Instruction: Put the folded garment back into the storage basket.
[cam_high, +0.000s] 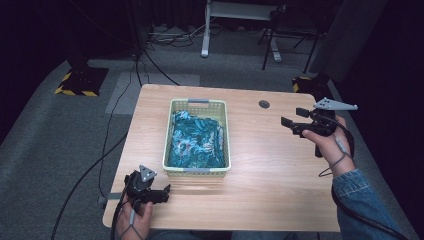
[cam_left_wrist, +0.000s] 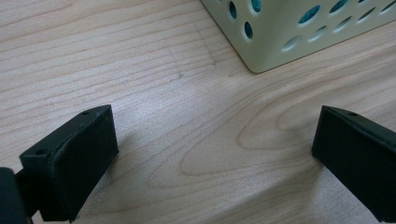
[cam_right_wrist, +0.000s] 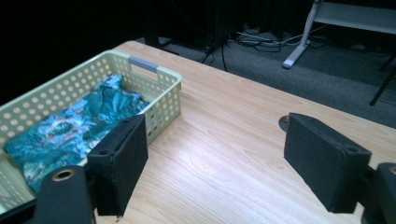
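Note:
A pale yellow perforated basket (cam_high: 171, 135) stands in the middle of the wooden table and holds a folded teal patterned cloth (cam_high: 196, 138). The same basket (cam_right_wrist: 164, 74) and cloth (cam_right_wrist: 74, 126) lie left of my right gripper's jaws. My right gripper (cam_high: 292, 120) hovers above the table's right side, pointing left toward the basket, open and holding nothing. My right gripper (cam_right_wrist: 215, 163) has bare wood between its jaws. My left gripper (cam_high: 166, 192) rests at the table's front left, just before the basket's near corner (cam_left_wrist: 261, 51). My left gripper (cam_left_wrist: 215, 154) is open over bare wood.
The wooden table (cam_high: 280, 170) has a round cable hole (cam_high: 264, 104) at its back right. Cables trail over the grey carpet at the left, and a yellow-black striped base (cam_high: 80, 82) stands there. White desk legs (cam_high: 206, 30) rise behind the table.

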